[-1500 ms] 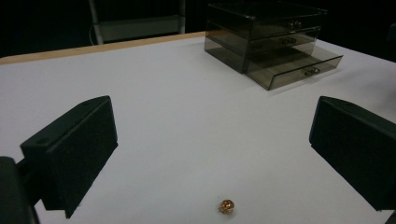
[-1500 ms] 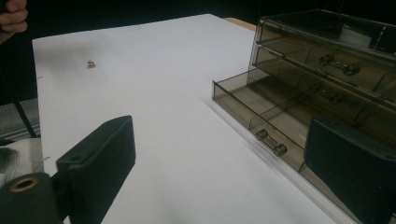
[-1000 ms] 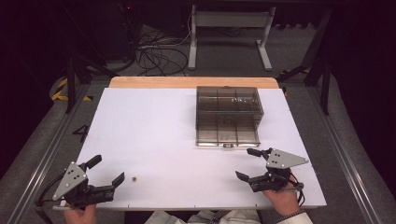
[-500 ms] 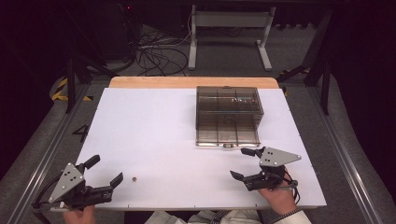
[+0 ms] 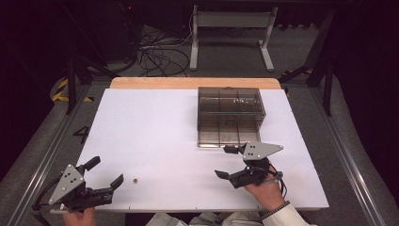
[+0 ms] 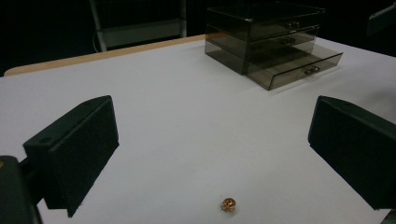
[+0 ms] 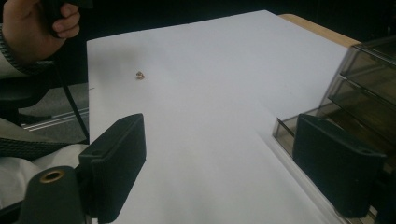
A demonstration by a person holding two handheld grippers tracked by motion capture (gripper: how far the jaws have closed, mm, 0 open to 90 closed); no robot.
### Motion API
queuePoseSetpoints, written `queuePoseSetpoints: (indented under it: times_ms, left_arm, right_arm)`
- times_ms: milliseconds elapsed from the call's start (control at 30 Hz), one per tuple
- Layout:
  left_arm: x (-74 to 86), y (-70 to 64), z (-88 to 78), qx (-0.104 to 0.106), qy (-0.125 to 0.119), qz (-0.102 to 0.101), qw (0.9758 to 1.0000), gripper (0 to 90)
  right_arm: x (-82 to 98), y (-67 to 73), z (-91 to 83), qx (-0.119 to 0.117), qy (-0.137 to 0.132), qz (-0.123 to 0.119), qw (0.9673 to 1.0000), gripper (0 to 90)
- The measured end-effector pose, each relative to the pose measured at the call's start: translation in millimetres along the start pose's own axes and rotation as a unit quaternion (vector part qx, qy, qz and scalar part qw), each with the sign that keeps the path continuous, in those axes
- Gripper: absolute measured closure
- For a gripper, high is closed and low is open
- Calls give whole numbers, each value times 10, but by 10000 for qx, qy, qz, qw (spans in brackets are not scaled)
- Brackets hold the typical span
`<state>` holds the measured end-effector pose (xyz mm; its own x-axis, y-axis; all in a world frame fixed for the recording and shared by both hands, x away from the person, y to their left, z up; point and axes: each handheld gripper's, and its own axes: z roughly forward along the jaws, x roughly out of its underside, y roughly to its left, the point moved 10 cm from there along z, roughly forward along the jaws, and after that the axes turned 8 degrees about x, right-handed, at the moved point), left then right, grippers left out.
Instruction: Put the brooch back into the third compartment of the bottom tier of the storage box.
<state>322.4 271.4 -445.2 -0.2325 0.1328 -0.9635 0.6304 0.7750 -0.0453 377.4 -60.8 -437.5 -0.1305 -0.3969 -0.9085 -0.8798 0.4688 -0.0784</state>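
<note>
A small gold trinket lies on the white table near the front. My left gripper rests at the front left corner, open and empty. In the left gripper view the trinket sits just ahead, low between the wide-apart jaws of my left gripper. My right gripper hovers at the front right, open and empty, just in front of the smoked clear drawer unit, whose bottom drawer is pulled out. The right gripper view looks past my right gripper to the trinket far off and the open drawer beside the right jaw.
The drawer unit stands at the back right of the table. A wooden strip edges the far side. A white metal frame and cables lie on the floor beyond. The person's other hand shows in the right gripper view.
My right gripper has moved left along the table's front, closer to the open drawer's front, and risen slightly. The left gripper and the trinket have stayed put.
</note>
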Motion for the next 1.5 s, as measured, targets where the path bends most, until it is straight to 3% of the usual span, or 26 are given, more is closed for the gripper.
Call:
queuePoseSetpoints:
  times_ms: [333,767,967,1167,1500]
  left_arm:
    - [5,8,-12,-1,11,-4,10000,24]
    - [9,-1,-15,23,45,45,10000,24]
    - [17,-7,-20,12,63,31,10000,24]
    - [2,-24,-44,70,-89,-46,9999,24]
    - [1,-44,-85,92,-118,-50,9999,24]
  right_arm:
    - [-152,139,239,-259,76,-165,9995,180]
    - [-254,243,349,-595,142,-283,9977,175]
    - [-273,260,366,-586,188,-335,9975,179]
    - [-307,283,434,-577,212,-328,9976,191]
    - [-414,408,668,-729,93,-404,9965,232]
